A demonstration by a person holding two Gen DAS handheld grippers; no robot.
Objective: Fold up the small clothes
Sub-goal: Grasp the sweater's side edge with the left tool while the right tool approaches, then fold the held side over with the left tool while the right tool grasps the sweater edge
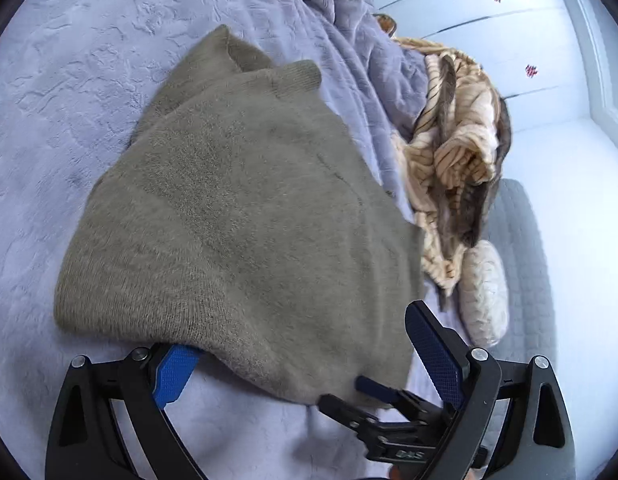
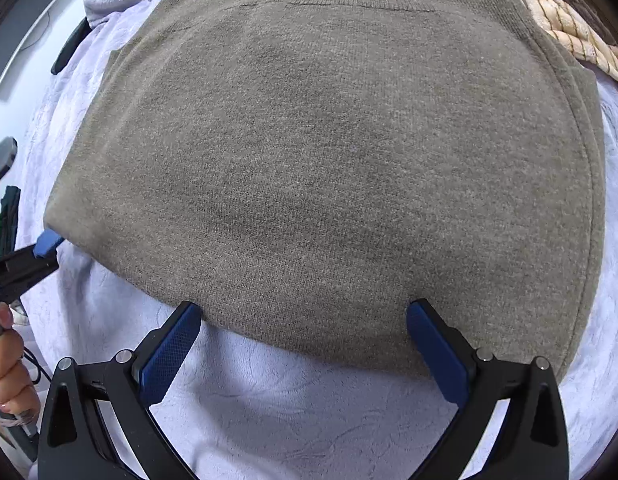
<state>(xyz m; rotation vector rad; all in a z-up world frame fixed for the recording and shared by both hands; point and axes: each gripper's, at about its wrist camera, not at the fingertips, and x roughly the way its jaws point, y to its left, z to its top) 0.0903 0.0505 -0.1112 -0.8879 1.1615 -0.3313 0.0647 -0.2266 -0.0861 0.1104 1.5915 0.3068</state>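
A grey-brown knitted sweater [image 2: 325,160] lies folded on the bed [image 2: 293,412], on a pale lilac bedspread, its near folded edge running crosswise just ahead of both tools. The right tongs [image 2: 305,344] stand wide open and hold nothing; both blue pads [image 2: 169,356] sit at the near edge, one to each side of its middle stretch, touching or just short of the cloth. The left tongs [image 1: 305,344] are likewise spread wide and grip nothing; the left pad [image 1: 175,372] is tucked under the overhanging near edge, while the other pad stands clear beside the right corner of the garment. In the left wrist view the sweater stretches away from the tongs, long axis pointing up and left, with a ribbed cuff or hem at the far end. The right tongs are squarely centred on the near edge; the left tongs are at the corner. The knit looks soft and thick, lying in several layers with a rounded fold line and a slightly bulged top; no loose sleeve shows. A striped tan blanket [image 1: 453,148] lies bunched beside it, just clear. Judged from this, the fold is largely made, and either another fold or a smoothing remains.
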